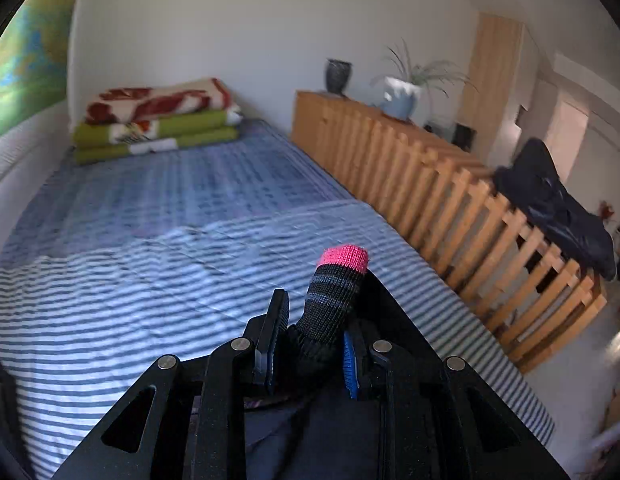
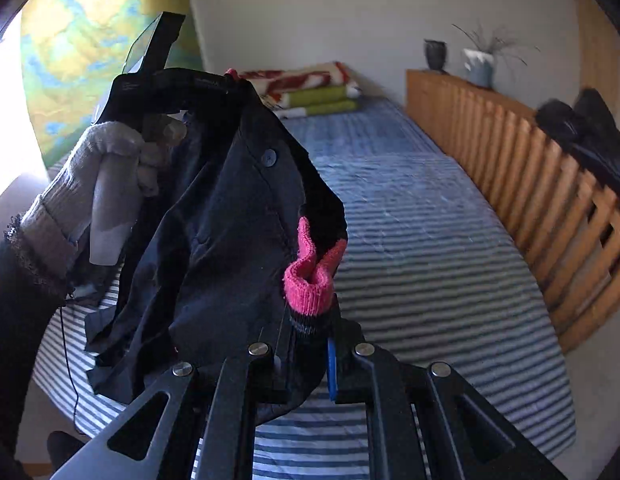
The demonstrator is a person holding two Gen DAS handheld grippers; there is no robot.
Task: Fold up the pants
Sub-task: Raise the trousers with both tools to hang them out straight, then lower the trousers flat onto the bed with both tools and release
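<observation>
The right gripper, low in the middle of the right wrist view, has its jaws nearly closed, pinching a sock-like sleeve with a pink cuff and the edge of the black pants. The pants hang bunched across the left half of that frame (a dark button shows near the waistband), held above the striped bed. Their upper edge runs to the upper left, where a gloved hand holds the left gripper.

In the left wrist view the left gripper sits at the bottom centre, its jaws a narrow way apart and closed on dark cloth under a similar black-and-pink sleeve. Folded blankets lie at the far end of the bed in the upper left, and a wooden slatted rail runs along the right, with a dark garment draped over it.
</observation>
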